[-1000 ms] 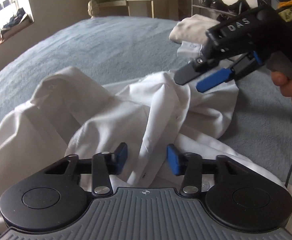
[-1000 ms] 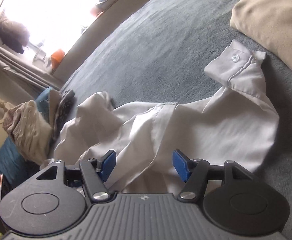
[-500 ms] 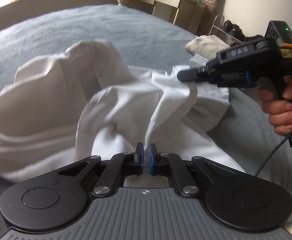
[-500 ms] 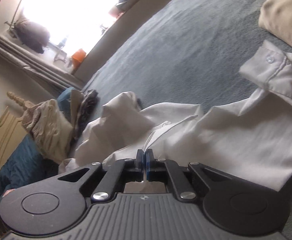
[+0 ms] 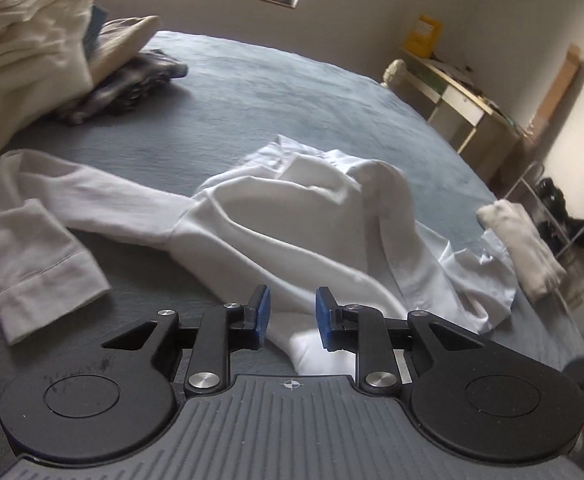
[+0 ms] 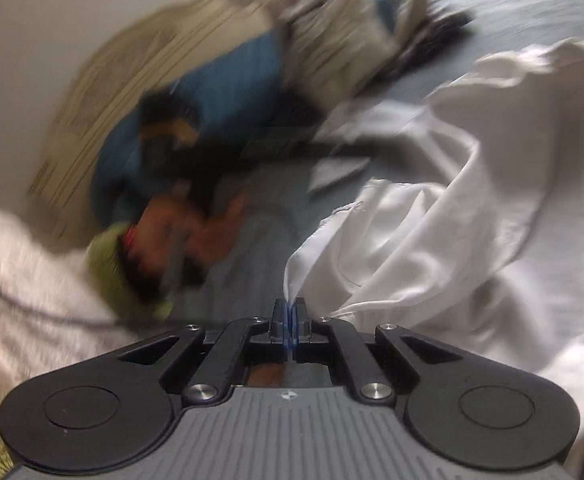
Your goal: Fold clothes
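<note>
Oddly, blur hides everything left of the white shirt (image 6: 471,208).

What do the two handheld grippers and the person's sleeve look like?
Both the left gripper and right gripper share one build: black linkage arms with silver pivot screws, blue-padded jaws, round black discs either side, ribbed grey body with a small crosshair mark. The blurred sleeve looks green.

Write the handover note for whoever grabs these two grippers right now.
Left gripper: fingers opening, pads clear of the cloth, white shirt lying beneath them.
Right gripper: shut on a pinched edge of the white shirt.
Shirt: crumpled on the grey bed, one sleeve stretched out to the left in the left view.
Done: no fold visible.
Left: re-grip with the left gripper, spread the shirt flat, fold it.
</note>
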Tool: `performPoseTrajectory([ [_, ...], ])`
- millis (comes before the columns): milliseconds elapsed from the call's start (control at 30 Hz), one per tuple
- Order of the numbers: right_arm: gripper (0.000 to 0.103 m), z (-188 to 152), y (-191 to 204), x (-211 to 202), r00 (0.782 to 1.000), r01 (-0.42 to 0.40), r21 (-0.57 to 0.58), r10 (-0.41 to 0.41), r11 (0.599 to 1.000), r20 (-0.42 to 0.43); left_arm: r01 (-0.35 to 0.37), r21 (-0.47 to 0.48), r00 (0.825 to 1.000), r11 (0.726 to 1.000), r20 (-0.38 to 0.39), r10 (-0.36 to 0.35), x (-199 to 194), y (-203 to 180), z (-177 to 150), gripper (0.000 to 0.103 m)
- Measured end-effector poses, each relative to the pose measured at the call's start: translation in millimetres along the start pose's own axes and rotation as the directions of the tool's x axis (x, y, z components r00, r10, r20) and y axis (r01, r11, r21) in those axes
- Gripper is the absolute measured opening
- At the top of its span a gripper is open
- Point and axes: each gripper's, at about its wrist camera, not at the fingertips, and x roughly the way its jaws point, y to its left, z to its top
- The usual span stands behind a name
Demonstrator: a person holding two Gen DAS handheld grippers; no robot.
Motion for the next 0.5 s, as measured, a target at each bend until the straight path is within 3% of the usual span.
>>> performPoseTrajectory([
  [167, 0.002, -13, 5, 54, 0.993, -0.052, 0.086, 0.061, 0.995, -0.103, 0.023, 0.019, 0.999, 1.0, -0.036, -0.023, 1, -4, -18, 0.034],
  [267, 0.006, -22, -3, 84, 0.988, 0.018, 0.16, 0.007, 0.987, -0.151, 0.07, 0.055, 0.994, 0.996, -0.093, -0.065, 8, -12, -32, 0.037],
  [367, 0.03, -30, -13, 102, 0.971, 0.123, 0.221, -0.072, 0.967, -0.226, 0.077, 0.093, 0.988, 0.993, -0.141, -0.064, 15, -22, -42, 0.038],
  [433, 0.033, -30, -9, 90, 0.976, 0.117, 0.214, -0.073, 0.97, -0.205, 0.088, 0.104, 0.986, 0.991, -0.151, -0.071, 13, -24, -46, 0.039],
  [500, 0.045, -29, -3, 67, 0.986, 0.107, 0.206, -0.076, 0.973, -0.151, 0.091, 0.122, 0.985, 0.988, -0.156, -0.071, 9, -25, -50, 0.045],
])
